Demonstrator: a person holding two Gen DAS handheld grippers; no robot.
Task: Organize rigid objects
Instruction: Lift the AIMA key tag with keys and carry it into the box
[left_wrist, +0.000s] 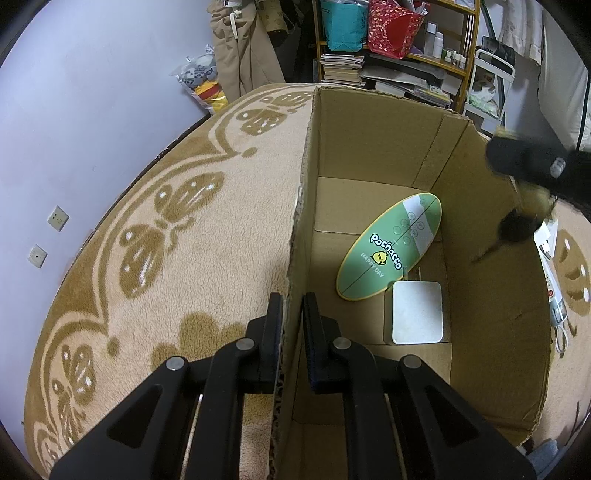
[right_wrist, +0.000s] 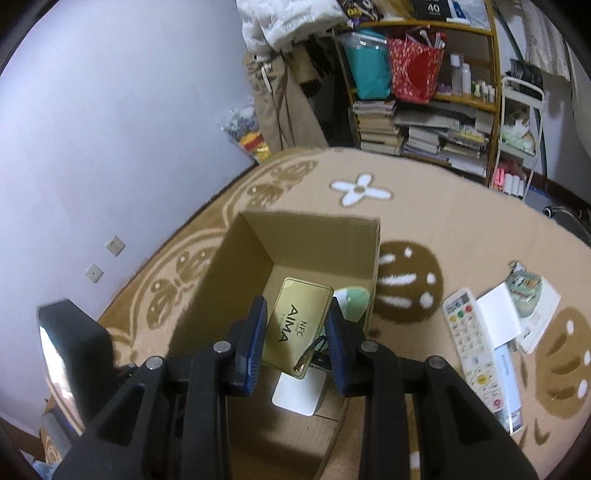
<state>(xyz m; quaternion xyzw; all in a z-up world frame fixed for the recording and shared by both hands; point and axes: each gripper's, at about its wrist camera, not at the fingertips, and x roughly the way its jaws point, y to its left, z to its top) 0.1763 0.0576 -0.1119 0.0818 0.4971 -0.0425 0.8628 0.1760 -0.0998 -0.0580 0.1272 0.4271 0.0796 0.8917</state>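
The cardboard box (left_wrist: 369, 147) stands open-topped on a beige carpet (left_wrist: 166, 258) patterned with brown leaf shapes, and it serves as the landmark here. The left gripper (left_wrist: 291, 325) is clamped on the box's left wall, one finger outside and one inside, with the corrugated edge pinched between the pads. On the box floor lie a green oval Pochacco fan (left_wrist: 391, 245) and, just beside its lower end, a white square pad (left_wrist: 417, 312). The right gripper (right_wrist: 295, 339) hangs above the box's near edge and pinches a gold NFC card (right_wrist: 297, 325) marked AIMA between its blue pads (right_wrist: 255, 339); the card tilts over the box interior, with a thin dark loop dangling at its lower corner. In the left wrist view the right gripper appears only as a dark blur above the box's right wall. To the right of the box, on the carpet, lie a white remote control (right_wrist: 474, 350), some white papers (right_wrist: 498, 321) and a small round tin (right_wrist: 526, 290). Beyond the box, against the far wall, stands a yellow shelf (right_wrist: 491, 74) crowded with books and bags.
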